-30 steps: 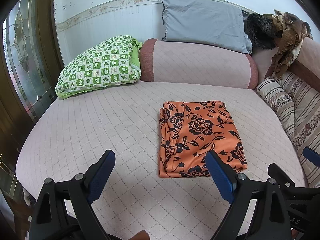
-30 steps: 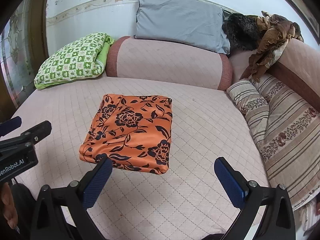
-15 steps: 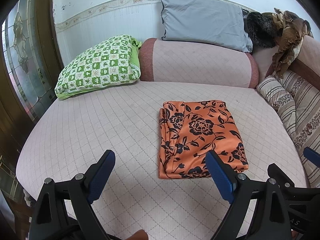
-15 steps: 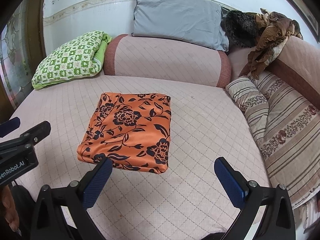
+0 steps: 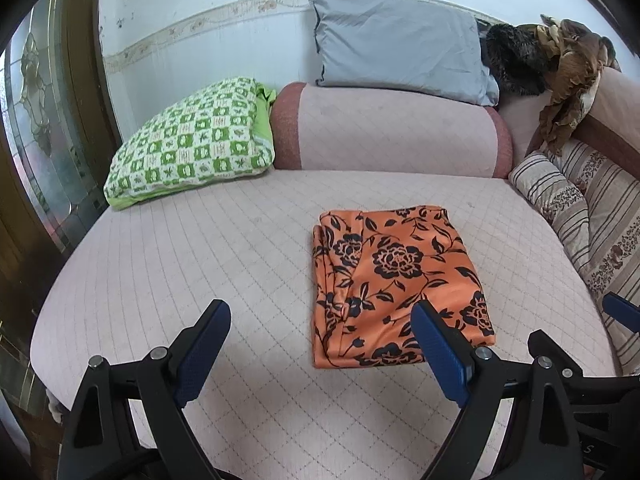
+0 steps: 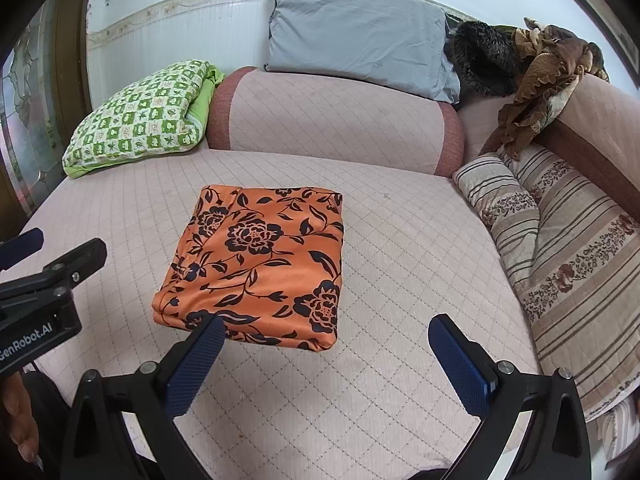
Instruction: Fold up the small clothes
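An orange cloth with a black flower print (image 5: 396,280) (image 6: 264,264) lies folded into a neat rectangle on the pink quilted sofa seat (image 5: 200,264) (image 6: 408,264). My left gripper (image 5: 320,316) hovers near the seat's front edge, open and empty, its right finger over the cloth's near right corner. My right gripper (image 6: 326,330) is also open and empty, just short of the cloth's near edge, its left finger at the near left corner. Part of the left gripper's body (image 6: 44,284) shows at the left of the right wrist view.
A green checked pillow (image 5: 188,144) lies at the back left. A pink bolster (image 5: 392,128) carries a grey pillow (image 5: 400,44). Striped cushions (image 6: 560,248) line the right side, with dark and brown clothes (image 6: 520,64) heaped above. A glazed door (image 5: 36,112) stands at the left.
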Available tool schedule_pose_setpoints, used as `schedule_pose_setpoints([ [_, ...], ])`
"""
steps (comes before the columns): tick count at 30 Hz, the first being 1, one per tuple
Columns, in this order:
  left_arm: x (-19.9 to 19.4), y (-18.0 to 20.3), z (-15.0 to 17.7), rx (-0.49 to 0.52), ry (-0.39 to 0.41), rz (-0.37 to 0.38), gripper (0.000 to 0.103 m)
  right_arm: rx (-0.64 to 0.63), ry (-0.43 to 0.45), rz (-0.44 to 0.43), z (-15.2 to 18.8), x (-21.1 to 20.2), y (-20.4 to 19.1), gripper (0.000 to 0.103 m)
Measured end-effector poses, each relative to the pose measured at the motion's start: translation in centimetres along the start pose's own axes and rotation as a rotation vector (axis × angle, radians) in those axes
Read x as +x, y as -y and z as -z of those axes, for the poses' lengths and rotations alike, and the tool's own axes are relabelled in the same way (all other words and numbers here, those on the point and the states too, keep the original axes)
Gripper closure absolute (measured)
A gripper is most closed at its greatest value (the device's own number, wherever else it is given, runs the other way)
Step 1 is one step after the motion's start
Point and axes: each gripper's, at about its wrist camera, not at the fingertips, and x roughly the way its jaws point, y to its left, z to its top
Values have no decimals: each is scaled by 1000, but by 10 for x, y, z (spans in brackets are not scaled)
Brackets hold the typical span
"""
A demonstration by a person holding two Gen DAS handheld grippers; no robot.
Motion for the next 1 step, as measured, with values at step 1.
schedule_pose_setpoints([
  [1, 0, 0, -1, 0, 2, 3, 11, 0, 0, -1, 0, 0, 0, 0],
])
